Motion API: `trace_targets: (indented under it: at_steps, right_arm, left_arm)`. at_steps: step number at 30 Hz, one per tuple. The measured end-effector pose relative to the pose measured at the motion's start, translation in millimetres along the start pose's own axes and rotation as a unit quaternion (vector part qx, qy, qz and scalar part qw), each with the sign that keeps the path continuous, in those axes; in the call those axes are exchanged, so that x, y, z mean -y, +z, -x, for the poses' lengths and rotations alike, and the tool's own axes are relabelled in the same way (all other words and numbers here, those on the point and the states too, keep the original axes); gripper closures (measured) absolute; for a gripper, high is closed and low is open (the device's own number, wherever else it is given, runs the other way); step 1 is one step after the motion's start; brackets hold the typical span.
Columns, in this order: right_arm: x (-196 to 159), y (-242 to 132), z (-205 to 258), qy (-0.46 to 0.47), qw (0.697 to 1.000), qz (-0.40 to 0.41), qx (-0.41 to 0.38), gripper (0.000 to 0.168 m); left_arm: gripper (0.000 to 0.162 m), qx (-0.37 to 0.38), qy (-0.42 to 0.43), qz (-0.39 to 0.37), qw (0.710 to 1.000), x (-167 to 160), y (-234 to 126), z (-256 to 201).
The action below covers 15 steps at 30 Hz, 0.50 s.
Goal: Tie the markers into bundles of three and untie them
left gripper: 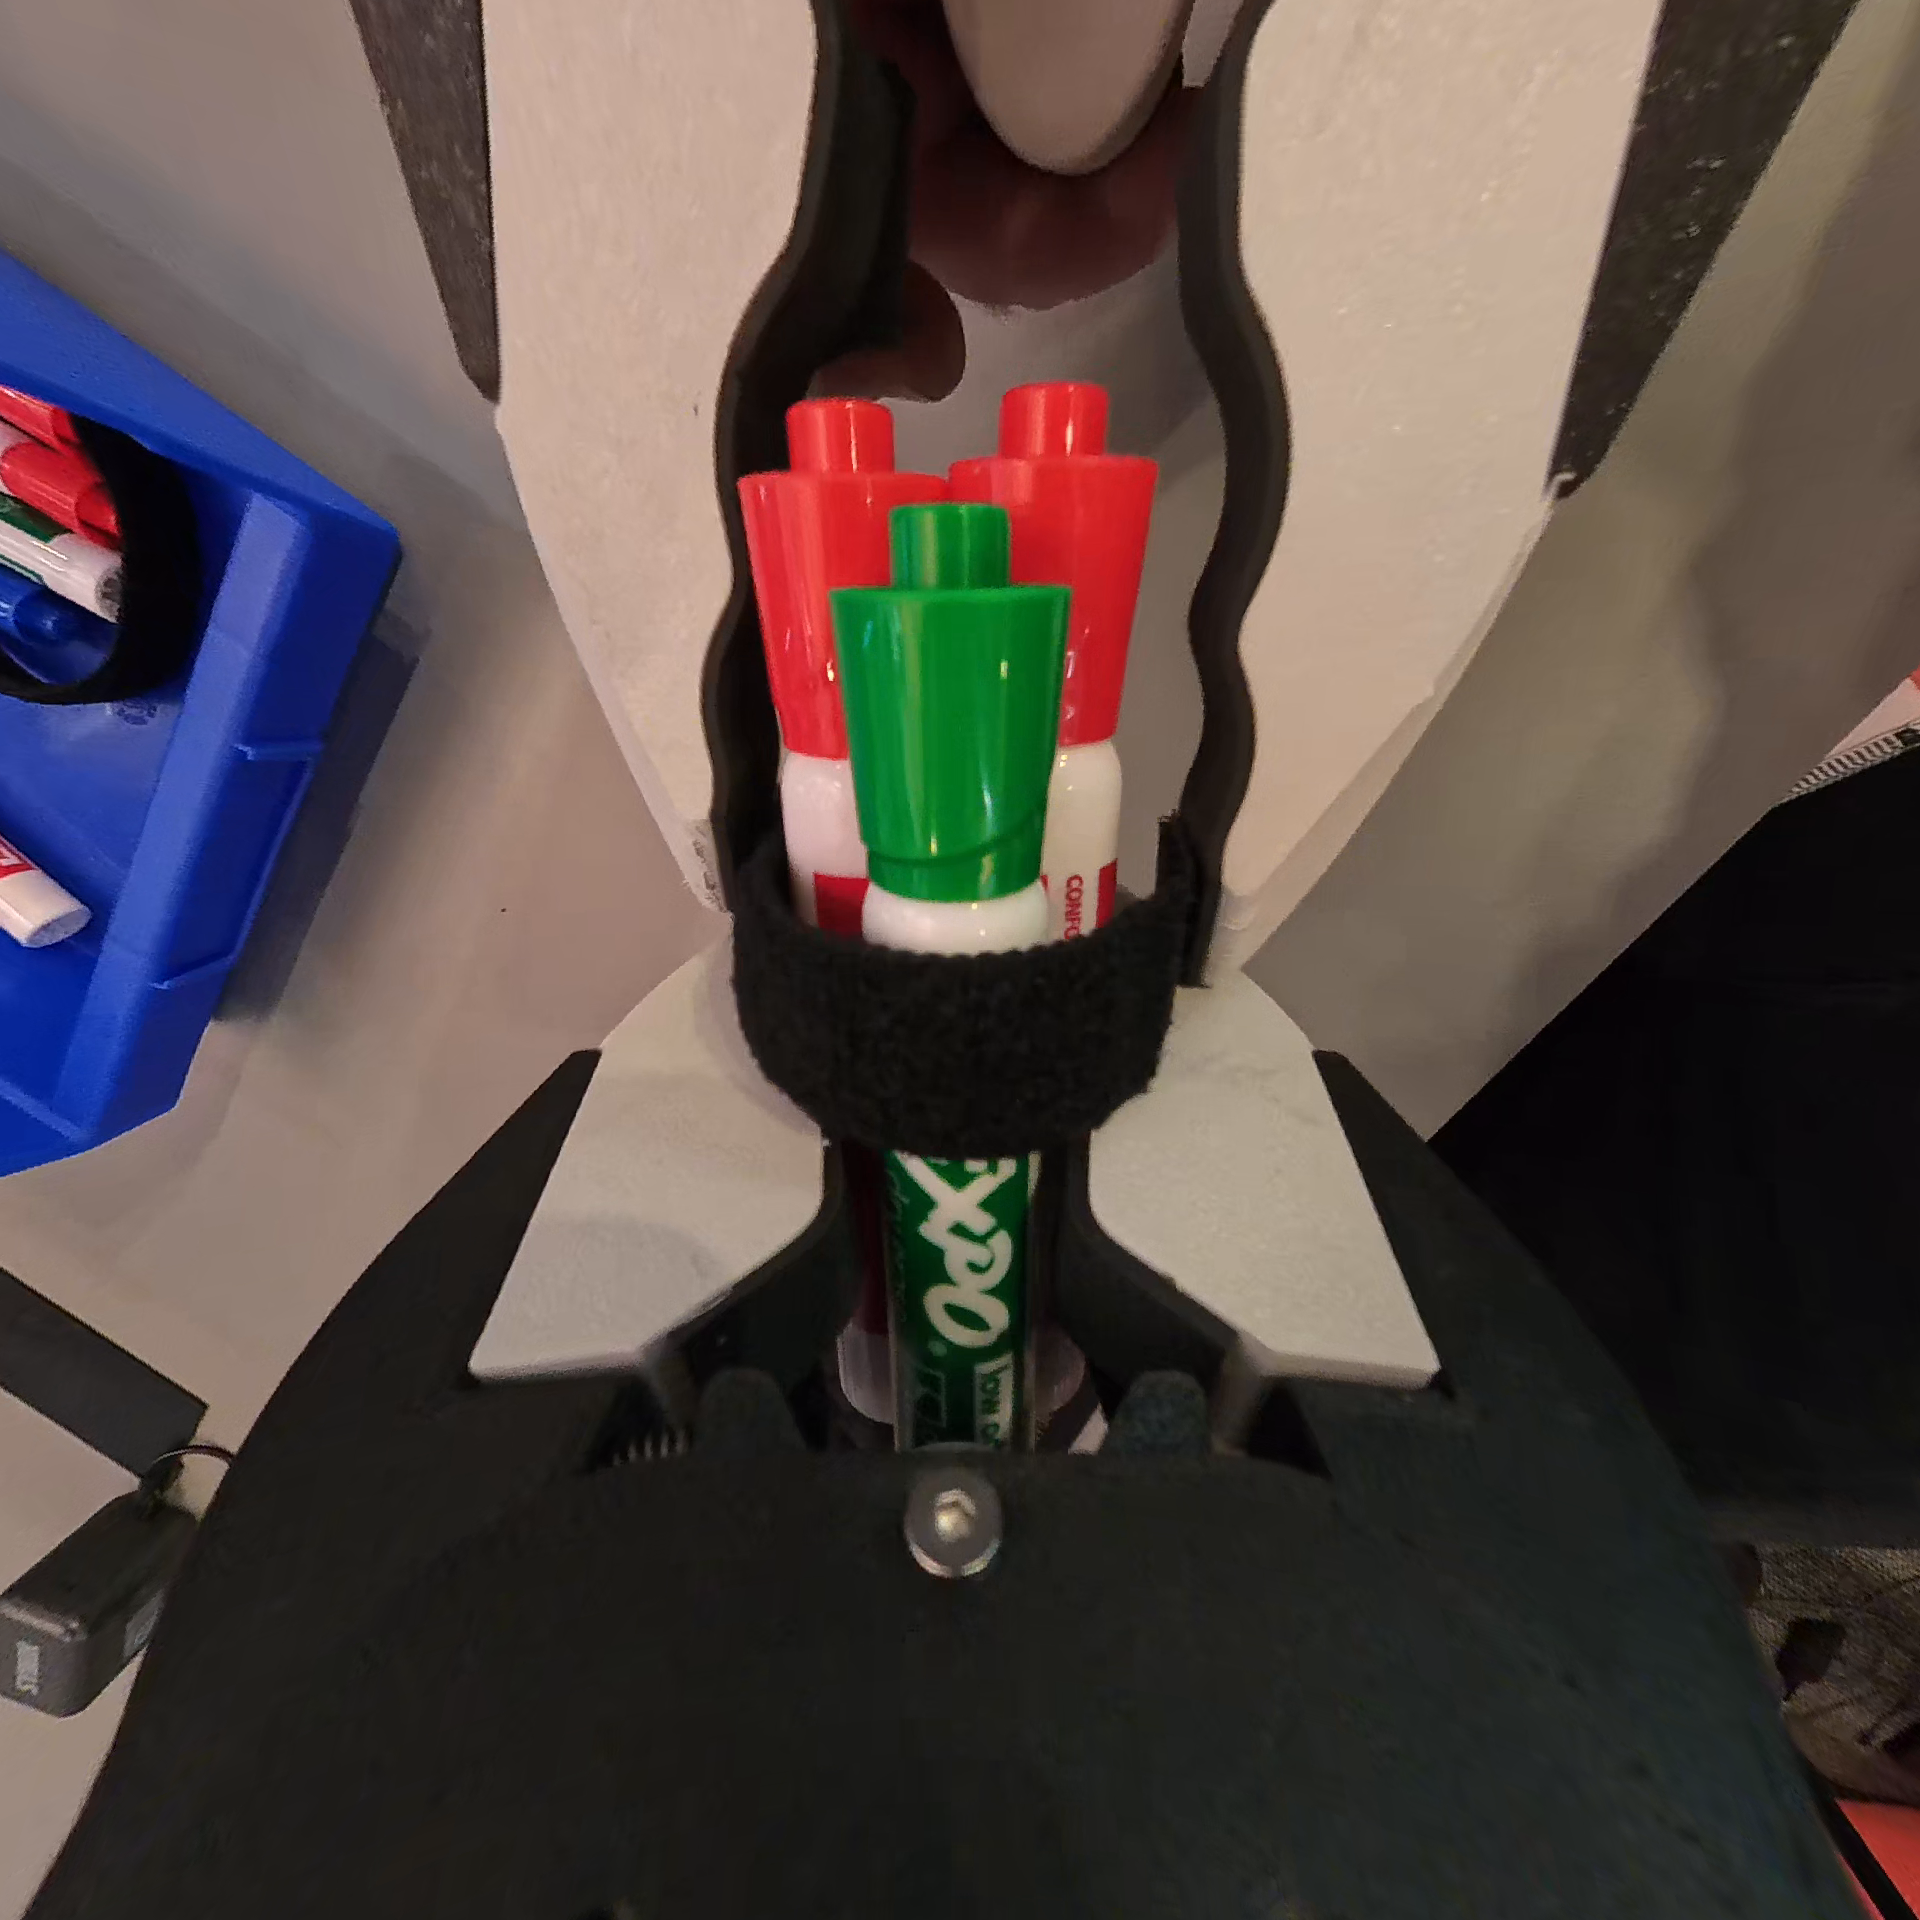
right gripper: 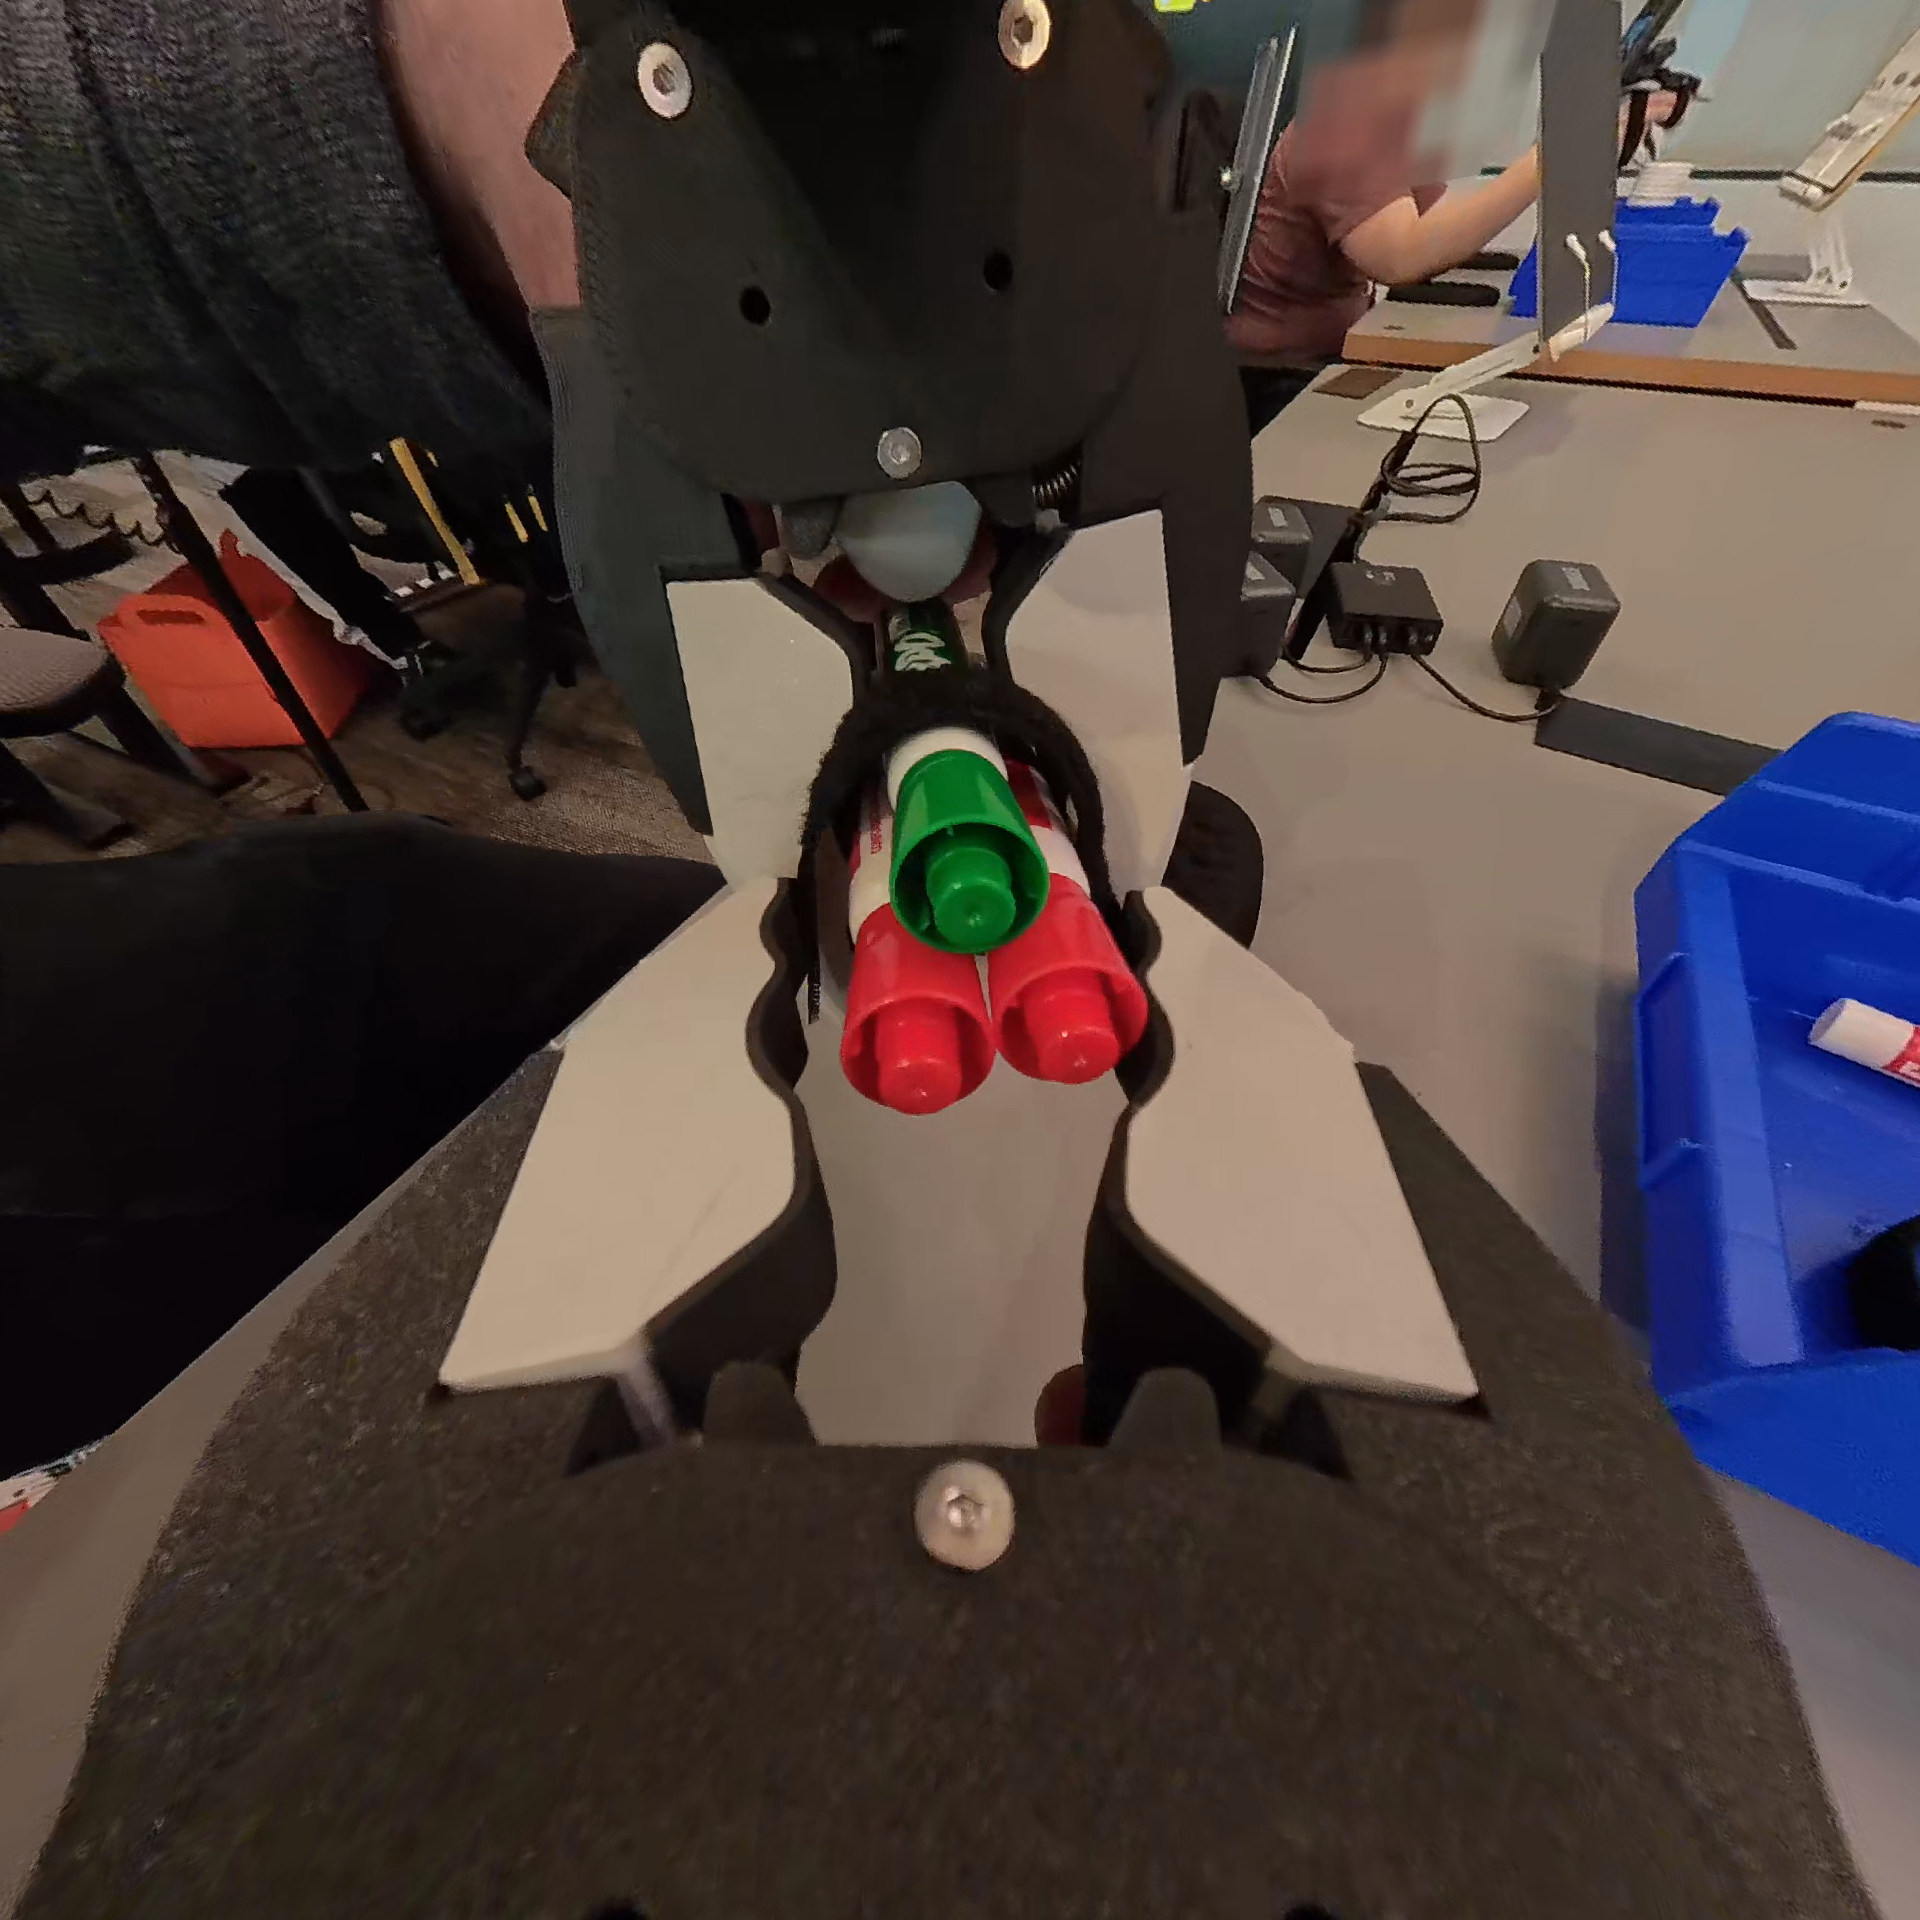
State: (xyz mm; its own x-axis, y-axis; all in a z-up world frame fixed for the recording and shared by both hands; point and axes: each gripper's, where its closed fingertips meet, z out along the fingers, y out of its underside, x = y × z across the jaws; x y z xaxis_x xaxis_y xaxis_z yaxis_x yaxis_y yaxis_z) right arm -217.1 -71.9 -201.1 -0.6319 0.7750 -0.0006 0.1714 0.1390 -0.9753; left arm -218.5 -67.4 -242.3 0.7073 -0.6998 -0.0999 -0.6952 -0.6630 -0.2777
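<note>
Gripped between my left gripper's (left gripper: 951,1226) jaws, the marker bundle (left gripper: 951,748) points to twelve o'clock, black strap (left gripper: 951,1029) around it. My right gripper's (right gripper: 961,997) jaws flank the caps, spread; blue bin (right gripper: 1756,1143) at three o'clock.

Even, soft indoor light in both views, with faint shadows on the pale worktop (right gripper: 1455,831). Glare streaks the green marker cap (left gripper: 951,727). Fisheye bending at the edges; background at two o'clock blurs.
</note>
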Motion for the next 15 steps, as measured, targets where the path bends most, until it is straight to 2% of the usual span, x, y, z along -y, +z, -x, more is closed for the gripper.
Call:
trace_targets:
  at_steps: [7, 15]
  right_arm:
    - [-10, 1, -4, 0.043, 0.999, 0.02, -0.004, 0.099]
    - [-16, 0, -5, 0.066, 0.997, 0.031, 0.001, 0.111]
  left_arm:
    - [0.119, 0.006, -0.003, -0.001, 1.0, -2, 2, 3]
    - [0.119, 0.005, -0.003, 0.0, 1.0, -1, 3, 3]
